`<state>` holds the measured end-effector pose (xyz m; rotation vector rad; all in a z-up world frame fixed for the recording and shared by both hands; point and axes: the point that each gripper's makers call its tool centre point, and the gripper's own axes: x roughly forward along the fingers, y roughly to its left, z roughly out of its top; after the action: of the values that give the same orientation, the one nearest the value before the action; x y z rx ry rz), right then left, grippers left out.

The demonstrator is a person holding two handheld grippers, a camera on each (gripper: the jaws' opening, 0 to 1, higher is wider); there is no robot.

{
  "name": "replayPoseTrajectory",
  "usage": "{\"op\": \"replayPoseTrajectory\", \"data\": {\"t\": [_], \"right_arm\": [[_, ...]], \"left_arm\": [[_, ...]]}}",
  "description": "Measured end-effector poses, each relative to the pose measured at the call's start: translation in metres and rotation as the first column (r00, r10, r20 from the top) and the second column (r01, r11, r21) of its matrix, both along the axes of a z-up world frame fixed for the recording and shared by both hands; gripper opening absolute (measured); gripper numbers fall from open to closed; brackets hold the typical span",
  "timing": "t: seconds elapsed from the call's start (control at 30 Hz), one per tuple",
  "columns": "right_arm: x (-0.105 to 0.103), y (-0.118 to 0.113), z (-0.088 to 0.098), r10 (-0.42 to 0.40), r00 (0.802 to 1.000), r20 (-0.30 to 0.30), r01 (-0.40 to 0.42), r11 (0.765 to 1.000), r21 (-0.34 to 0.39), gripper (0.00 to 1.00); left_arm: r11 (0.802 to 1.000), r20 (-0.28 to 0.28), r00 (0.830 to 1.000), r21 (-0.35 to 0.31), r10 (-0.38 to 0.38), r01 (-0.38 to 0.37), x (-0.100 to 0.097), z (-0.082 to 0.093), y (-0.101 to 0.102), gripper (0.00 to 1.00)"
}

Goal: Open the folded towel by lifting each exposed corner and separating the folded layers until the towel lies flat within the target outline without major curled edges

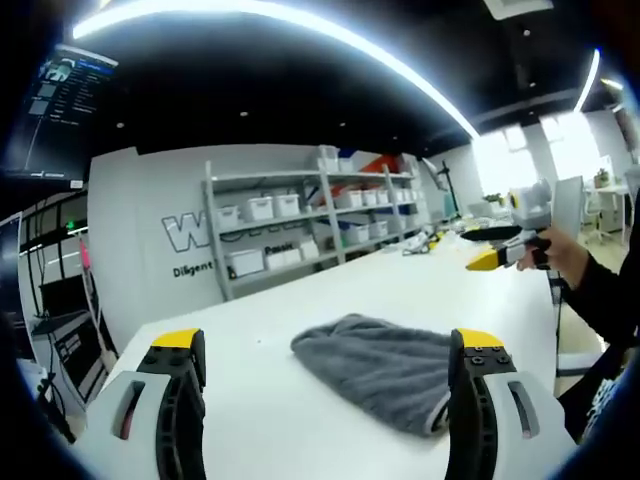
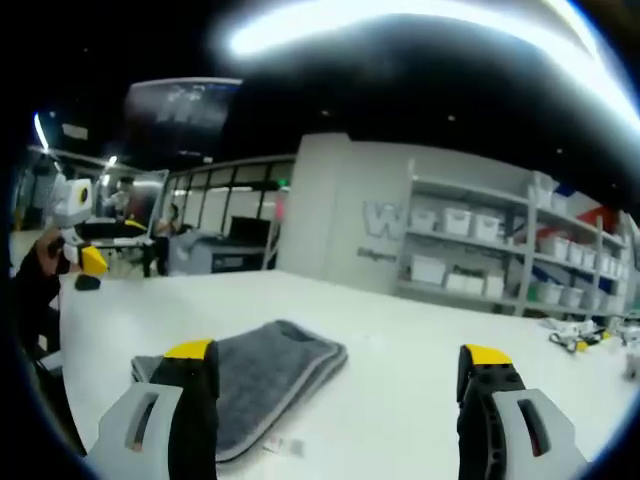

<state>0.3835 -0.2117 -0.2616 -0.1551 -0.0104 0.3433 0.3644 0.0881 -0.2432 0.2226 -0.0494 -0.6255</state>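
The grey towel [image 1: 385,362] [image 2: 262,378] lay folded in stacked layers on the white table [image 1: 300,300] [image 2: 420,330]. Its pile looked plush, its corners rounded and its folded edges lined up. A small white label showed at the near edge in the right gripper view.

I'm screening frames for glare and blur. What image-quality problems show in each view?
Left gripper view: the ceiling light strip is blown out and bent by the fisheye; the grey towel is fairly sharp. Right gripper view: the overhead glare is wider and smeared, the shelving is soft, and the towel is readable.
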Motion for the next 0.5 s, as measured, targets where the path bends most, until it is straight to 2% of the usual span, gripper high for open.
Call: {"op": "replayPoseTrajectory", "data": {"t": [0.1,0.2,0.3,0.4,0.5], "right_arm": [[-0.002,0.0,-0.007,-0.002,1.0,-0.012,0.002,1.0,0.01,1.0],[-0.003,-0.003,-0.011,-0.011,1.0,-0.012,0.011,1.0,0.019,1.0],[-0.003,-0.004,-0.014,-0.012,1.0,-0.018,0.013,1.0,0.019,1.0],[-0.003,-0.003,-0.015,-0.008,1.0,-0.02,0.009,1.0,0.027,1.0],[-0.005,-0.004,-0.016,-0.005,1.0,-0.028,0.006,0.999,0.032,1.0]], "left_arm": [[1.0,-0.004,1.0,0.002,0.008,-0.008,0.013,-0.004,-0.004,1.0],[0.999,-0.033,0.999,0.054,-0.008,0.009,0.021,-0.012,-0.01,1.0],[0.997,-0.019,1.0,0.073,-0.014,0.015,0.024,-0.008,-0.013,1.0],[0.994,0.003,0.999,0.095,-0.055,0.054,0.028,-0.002,-0.022,1.0],[0.987,-0.02,0.996,0.133,-0.083,0.085,0.035,-0.004,-0.031,1.0]]}}
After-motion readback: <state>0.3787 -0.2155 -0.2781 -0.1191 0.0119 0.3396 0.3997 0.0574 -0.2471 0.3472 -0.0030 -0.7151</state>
